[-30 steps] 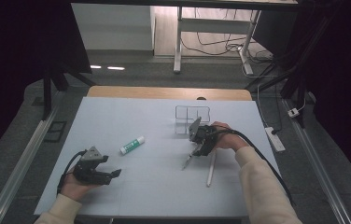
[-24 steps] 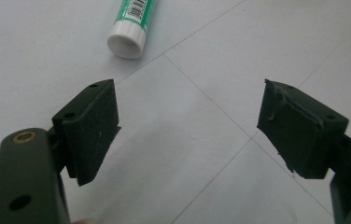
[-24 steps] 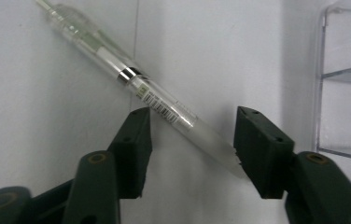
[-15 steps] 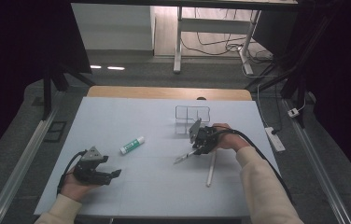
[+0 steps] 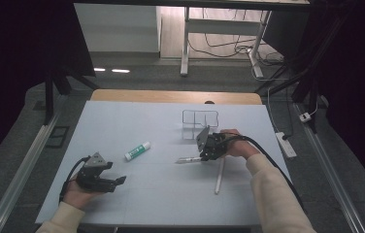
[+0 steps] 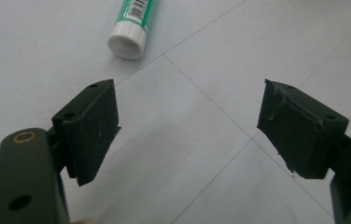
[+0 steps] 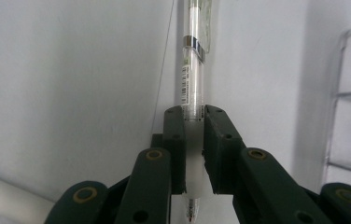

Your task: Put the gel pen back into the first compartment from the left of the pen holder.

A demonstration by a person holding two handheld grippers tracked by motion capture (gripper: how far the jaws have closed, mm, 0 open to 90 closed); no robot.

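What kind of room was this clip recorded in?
Probably a lab or a workshop recording station. A white table stands inside a dark frame, cables trail over the floor behind it, and a power strip lies beside it.

The pale grey-white surface (image 5: 151,194) looks matt and smooth, ruled with fine lines. The clear glossy plastic pen (image 7: 193,74) shines along its barrel. The green-and-white glue stick (image 6: 132,23) has a smooth plastic cap. The clear plastic compartment box (image 5: 199,124) is transparent and glossy. Each black tool (image 6: 187,126) carries matt, slightly rough pads.
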